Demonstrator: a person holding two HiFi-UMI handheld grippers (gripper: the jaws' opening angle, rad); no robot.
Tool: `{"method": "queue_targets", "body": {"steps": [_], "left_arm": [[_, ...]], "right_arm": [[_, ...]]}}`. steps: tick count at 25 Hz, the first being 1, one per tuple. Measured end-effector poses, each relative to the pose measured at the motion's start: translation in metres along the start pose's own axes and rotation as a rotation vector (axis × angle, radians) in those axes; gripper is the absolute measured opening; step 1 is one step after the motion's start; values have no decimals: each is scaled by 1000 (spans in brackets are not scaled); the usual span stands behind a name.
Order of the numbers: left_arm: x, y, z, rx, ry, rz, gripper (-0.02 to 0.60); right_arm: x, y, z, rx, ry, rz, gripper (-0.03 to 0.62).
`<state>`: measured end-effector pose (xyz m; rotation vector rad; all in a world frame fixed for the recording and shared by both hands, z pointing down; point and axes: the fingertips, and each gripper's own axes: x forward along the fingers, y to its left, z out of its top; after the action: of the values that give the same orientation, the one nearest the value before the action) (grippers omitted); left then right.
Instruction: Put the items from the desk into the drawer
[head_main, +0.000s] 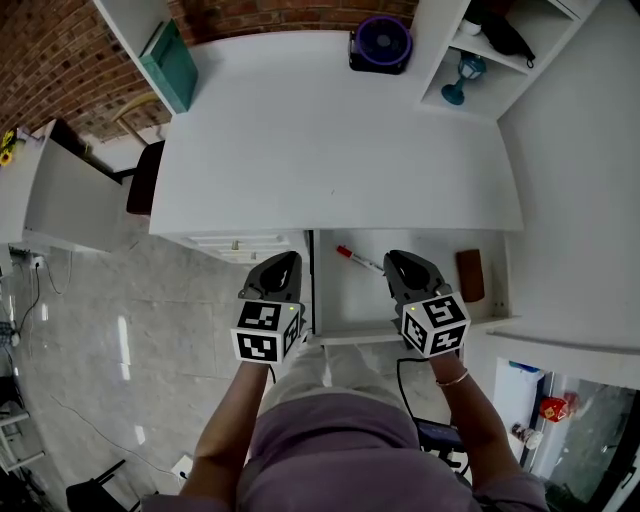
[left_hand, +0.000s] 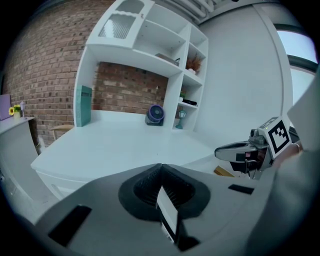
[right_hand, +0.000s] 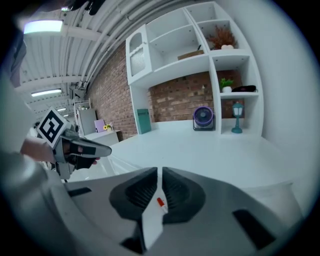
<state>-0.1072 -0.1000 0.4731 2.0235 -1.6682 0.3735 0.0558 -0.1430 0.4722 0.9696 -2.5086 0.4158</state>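
Against brick wall (head_main: 55, 60), white desk (head_main: 330, 140)

The desk (head_main: 330, 130) top lies wide and open across its middle. Only a fan (head_main: 381, 45) and a teal folder (head_main: 172, 65) stand along the back, and shelves (head_main: 478, 88) close off the right corner. Below the front edge, the open drawer (head_main: 335, 300) has free floor between a pen (head_main: 358, 259) and a brown block (head_main: 470, 275) near its right wall.
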Motion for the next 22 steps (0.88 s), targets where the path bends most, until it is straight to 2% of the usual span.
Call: {"method": "queue_targets", "body": {"steps": [11,22], "left_arm": [[-2,-7,8,53,-14,-52,-2],[-6,-21,19,96,-30,-99,-2]], "right_arm": [[-41,2,25,47,-120,-91,5],[-78,8,41,97,-220,-149,5]]}}
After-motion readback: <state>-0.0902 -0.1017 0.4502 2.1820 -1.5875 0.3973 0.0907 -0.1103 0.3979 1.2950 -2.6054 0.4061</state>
